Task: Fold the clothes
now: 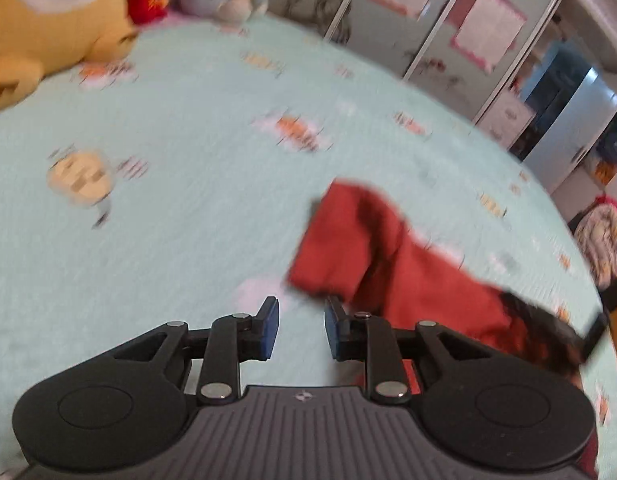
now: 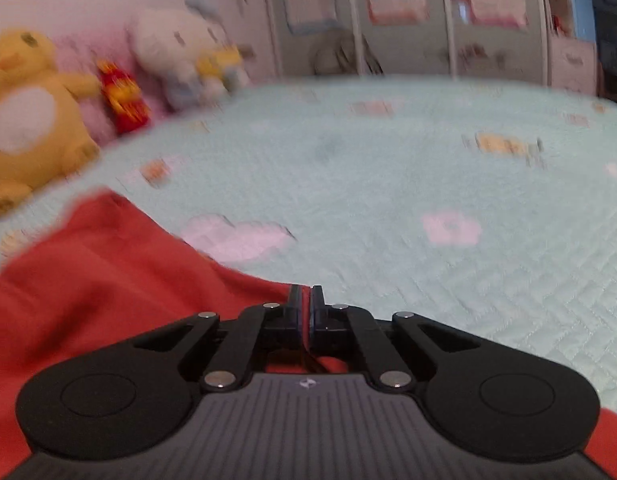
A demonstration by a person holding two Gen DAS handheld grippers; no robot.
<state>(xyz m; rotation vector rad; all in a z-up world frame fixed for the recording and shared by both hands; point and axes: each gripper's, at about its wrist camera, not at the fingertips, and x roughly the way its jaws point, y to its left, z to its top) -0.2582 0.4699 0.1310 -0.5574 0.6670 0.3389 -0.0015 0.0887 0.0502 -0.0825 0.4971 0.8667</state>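
Left wrist view: the left gripper [image 1: 300, 330] is held over the bed [image 1: 188, 140], jaws wide, nothing between them. A red garment [image 1: 372, 256] is seen just right of the fingers, lifted and draped above the mint quilt; its far end is blurred. Plush toys [image 1: 48, 20] are lined along the far edge.

Right wrist view: the right gripper [image 2: 307, 312] is closed, jaws pinched on a red fold of the garment [image 2: 100, 280], which spreads left and under the gripper. The bed [image 2: 388, 184] is seen beyond.

The cloth [image 2: 88, 280] is red. The bed cover [image 1: 188, 128] is pale green with small pink and orange pictures. One soft toy [image 2: 24, 120] is yellow with a white tummy.
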